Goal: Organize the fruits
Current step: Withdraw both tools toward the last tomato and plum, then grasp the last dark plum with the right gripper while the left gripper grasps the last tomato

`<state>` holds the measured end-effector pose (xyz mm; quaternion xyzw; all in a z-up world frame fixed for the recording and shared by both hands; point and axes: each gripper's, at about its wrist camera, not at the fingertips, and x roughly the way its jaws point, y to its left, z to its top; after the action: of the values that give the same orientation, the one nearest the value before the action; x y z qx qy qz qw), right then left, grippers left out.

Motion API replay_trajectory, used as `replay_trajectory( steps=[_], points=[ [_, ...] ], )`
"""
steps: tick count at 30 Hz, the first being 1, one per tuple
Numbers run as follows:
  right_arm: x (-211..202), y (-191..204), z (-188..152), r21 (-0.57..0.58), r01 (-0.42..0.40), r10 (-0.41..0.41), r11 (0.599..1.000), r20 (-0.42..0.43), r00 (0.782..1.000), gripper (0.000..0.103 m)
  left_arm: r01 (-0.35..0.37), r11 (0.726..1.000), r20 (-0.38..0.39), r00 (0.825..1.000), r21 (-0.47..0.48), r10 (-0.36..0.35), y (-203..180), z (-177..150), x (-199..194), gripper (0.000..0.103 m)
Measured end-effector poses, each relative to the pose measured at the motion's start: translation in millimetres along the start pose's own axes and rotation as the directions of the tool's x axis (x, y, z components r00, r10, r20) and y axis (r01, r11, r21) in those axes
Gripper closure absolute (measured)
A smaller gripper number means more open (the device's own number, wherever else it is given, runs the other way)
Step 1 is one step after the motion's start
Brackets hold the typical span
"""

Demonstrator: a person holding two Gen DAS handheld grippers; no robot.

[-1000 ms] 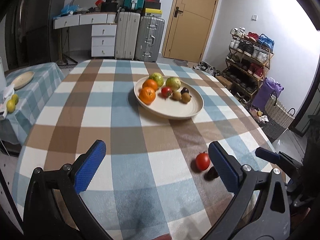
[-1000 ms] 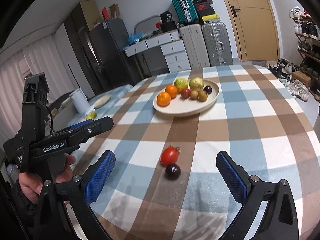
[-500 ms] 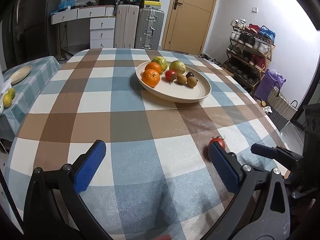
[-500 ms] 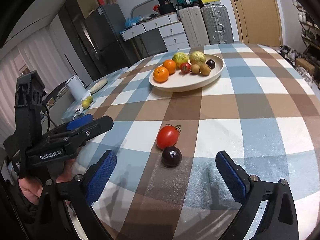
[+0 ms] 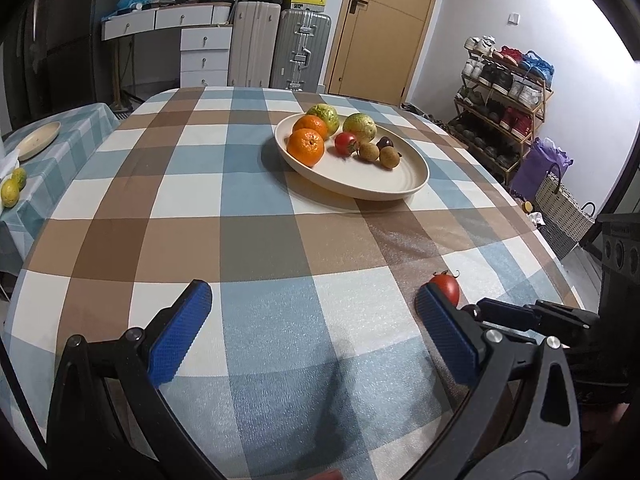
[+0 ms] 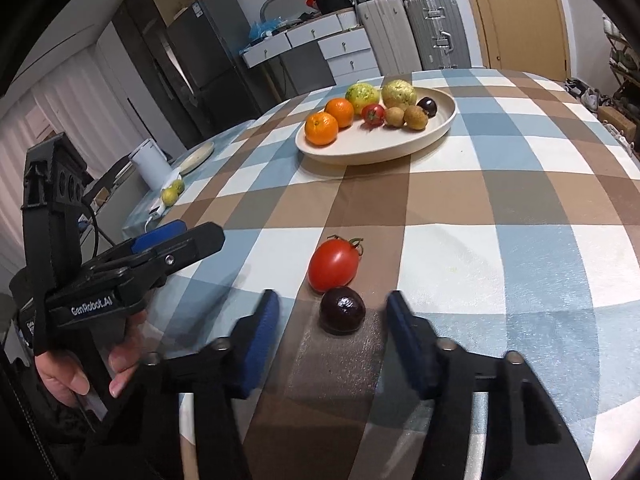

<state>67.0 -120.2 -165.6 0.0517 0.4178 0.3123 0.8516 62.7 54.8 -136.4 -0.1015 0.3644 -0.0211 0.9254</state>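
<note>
Closing in from both sides, the ribbed blue pads (image 6: 260, 344) of my right gripper (image 6: 332, 334) have just been narrowing around a small, glossy, dark round plum (image 6: 342, 314). Gaps remain on both sides of it, so nothing is grasped. Just beyond it, touching or nearly so, lies a smooth oval red tomato (image 6: 333, 264) with a green stem. Both rest on the checked, slightly grainy tablecloth (image 6: 500, 208). My left gripper (image 5: 316, 328) stands released, jaws wide over bare cloth. Farther back, a shallow cream plate (image 6: 372, 152) holds two dimpled oranges (image 6: 321, 129) and other fruit. The right pads are motion-blurred. In the left view, my own right pad (image 5: 448, 336) half covers the tomato and hides the plum completely. Only the right view shows my hand (image 6: 76, 376) on the left handle.
</note>
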Motion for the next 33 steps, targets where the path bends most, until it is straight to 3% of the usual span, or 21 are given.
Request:
replay_trajectory(
  steps=[2,3,6,22,33],
  points=[
    [1.9,1.7,-0.8,-0.007,0.014,-0.014,1.000,-0.006,1.000,0.058,0.000,1.000,-0.004,1.000,-0.001,0.000,0.5,-0.8,1.1,0.001],
    [2.9,2.2,-1.1,-0.008,0.020,-0.020,1.000,-0.008,1.000,0.067,-0.001,1.000,-0.005,1.000,-0.001,0.001,0.3,-0.4,2.3,0.001],
    [3.0,1.6,-1.5,-0.004,0.027,-0.027,1.000,-0.009,1.000,0.078,-0.002,1.000,-0.002,1.000,-0.002,0.002,1.0,-0.3,2.0,0.001],
    [-25.4,-17.4,-0.2,0.033,0.003,-0.006,0.999,0.079,0.997,0.078,-0.010,0.999,-0.018,1.000,0.045,0.011,-9.3,11.3,5.5,0.001],
    [-45.9,-37.0,-2.4,0.024,0.009,-0.012,1.000,0.137,0.991,0.078,0.068,0.976,-0.099,0.994,0.209,-0.049,-59.5,28.4,32.9,0.001]
  ],
)
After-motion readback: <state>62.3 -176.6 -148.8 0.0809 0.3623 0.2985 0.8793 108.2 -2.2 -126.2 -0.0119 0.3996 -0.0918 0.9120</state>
